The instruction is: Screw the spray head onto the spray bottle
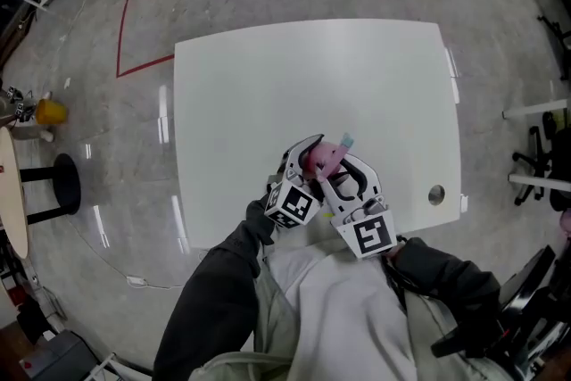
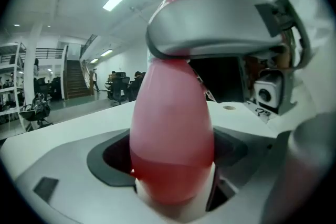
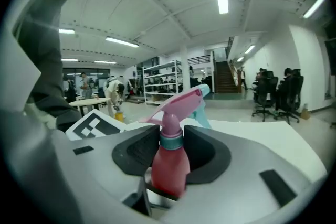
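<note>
Both grippers are bunched up together at the near edge of the white table (image 1: 268, 85), right in front of the person, and they're sharing one thing: the pink spray bottle (image 2: 172, 134).

The left gripper (image 2: 173, 191) is clamped on the fat lower body of the bottle, which fills the gap between its jaws, with the pads tight against both sides. The right gripper (image 3: 165, 186) comes in from the right and has its jaws closed on the upper part of the bottle, just under the teal collar (image 3: 171, 141). From the left gripper view you can see one of its grey jaws lying across the bottle's top.

The spray head (image 3: 181, 102) is sitting on the neck of the bottle, pink with a teal nozzle tip pointing toward the far right. Can't tell how far it's threaded on. The bottle looks lifted off the tabletop, held between the two tools. The left gripper's marker cube (image 3: 93, 126) sits just left of the right one's jaws.
</note>
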